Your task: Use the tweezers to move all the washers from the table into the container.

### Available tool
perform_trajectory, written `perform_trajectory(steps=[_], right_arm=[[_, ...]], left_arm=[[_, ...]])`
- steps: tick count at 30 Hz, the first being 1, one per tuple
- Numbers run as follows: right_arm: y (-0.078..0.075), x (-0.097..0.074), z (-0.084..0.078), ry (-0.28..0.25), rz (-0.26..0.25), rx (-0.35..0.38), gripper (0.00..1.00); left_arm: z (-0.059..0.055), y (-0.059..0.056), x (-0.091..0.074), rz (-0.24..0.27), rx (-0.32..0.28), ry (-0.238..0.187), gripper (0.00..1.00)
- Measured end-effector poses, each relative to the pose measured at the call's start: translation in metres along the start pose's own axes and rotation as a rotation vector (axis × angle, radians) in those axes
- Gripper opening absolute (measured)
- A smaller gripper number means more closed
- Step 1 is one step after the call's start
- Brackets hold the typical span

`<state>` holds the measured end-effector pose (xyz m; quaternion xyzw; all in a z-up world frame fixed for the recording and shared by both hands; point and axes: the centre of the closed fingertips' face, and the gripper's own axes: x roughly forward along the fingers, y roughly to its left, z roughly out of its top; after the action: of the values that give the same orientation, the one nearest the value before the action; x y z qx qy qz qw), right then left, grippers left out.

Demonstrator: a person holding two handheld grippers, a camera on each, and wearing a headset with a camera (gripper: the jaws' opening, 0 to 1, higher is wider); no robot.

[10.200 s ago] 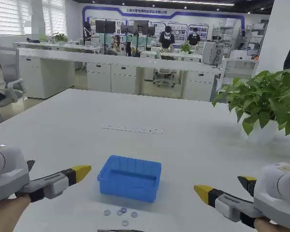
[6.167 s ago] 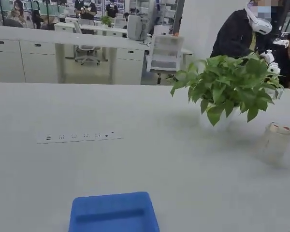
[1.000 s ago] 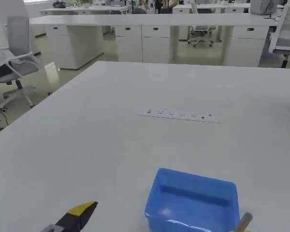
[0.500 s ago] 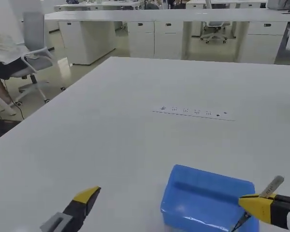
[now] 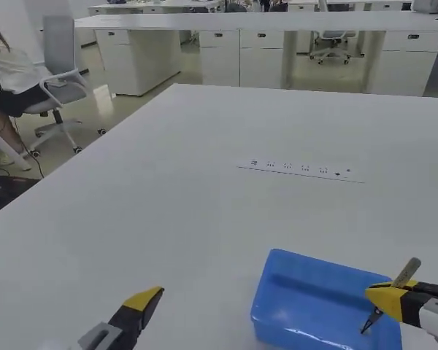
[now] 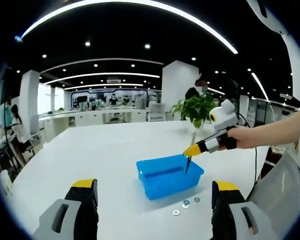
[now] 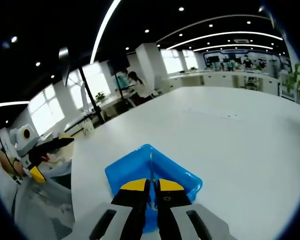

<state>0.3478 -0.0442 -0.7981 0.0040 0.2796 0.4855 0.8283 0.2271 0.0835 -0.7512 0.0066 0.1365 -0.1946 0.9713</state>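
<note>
We're looking at a blue rectangular plastic container sitting on the smooth white table, and we're not managing to tell whether anything's lying inside it (the floor looks glossy, that's about it). The right gripper is squeezing its yellow-tipped jaws onto thin metal tweezers, points dipping over the tub. Three small round metal washers are lying on the table just beside the container. The left gripper is hanging with jaws spread wide, half cut off in the head view.

Slim metal tweezers (tips down) hang over the open blue container; three washers lie on the tabletop just beside it.
</note>
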Motion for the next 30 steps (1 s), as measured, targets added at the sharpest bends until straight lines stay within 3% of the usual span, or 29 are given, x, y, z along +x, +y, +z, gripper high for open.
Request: perform_trajectory(steps=[6,18,23,30], right_arm=[[-0.01,0.008,-0.004,0.017,-0.023,-0.021,0.03],[-0.01,0.013,-0.01,0.053,-0.014,-0.076,0.03],[-0.007,0.009,-0.007,0.039,-0.015,-0.071,0.03],[0.008,-0.006,0.007,-0.024,0.004,-0.05,0.03]], left_arm=[[-0.003,-0.001,0.001,-0.006,0.004,0.015,0.95],[-0.006,-0.002,0.002,-0.016,0.005,0.031,0.95],[-0.006,-0.001,0.001,-0.011,0.004,0.028,0.95],[-0.005,-0.002,0.001,-0.013,0.001,0.029,0.94]])
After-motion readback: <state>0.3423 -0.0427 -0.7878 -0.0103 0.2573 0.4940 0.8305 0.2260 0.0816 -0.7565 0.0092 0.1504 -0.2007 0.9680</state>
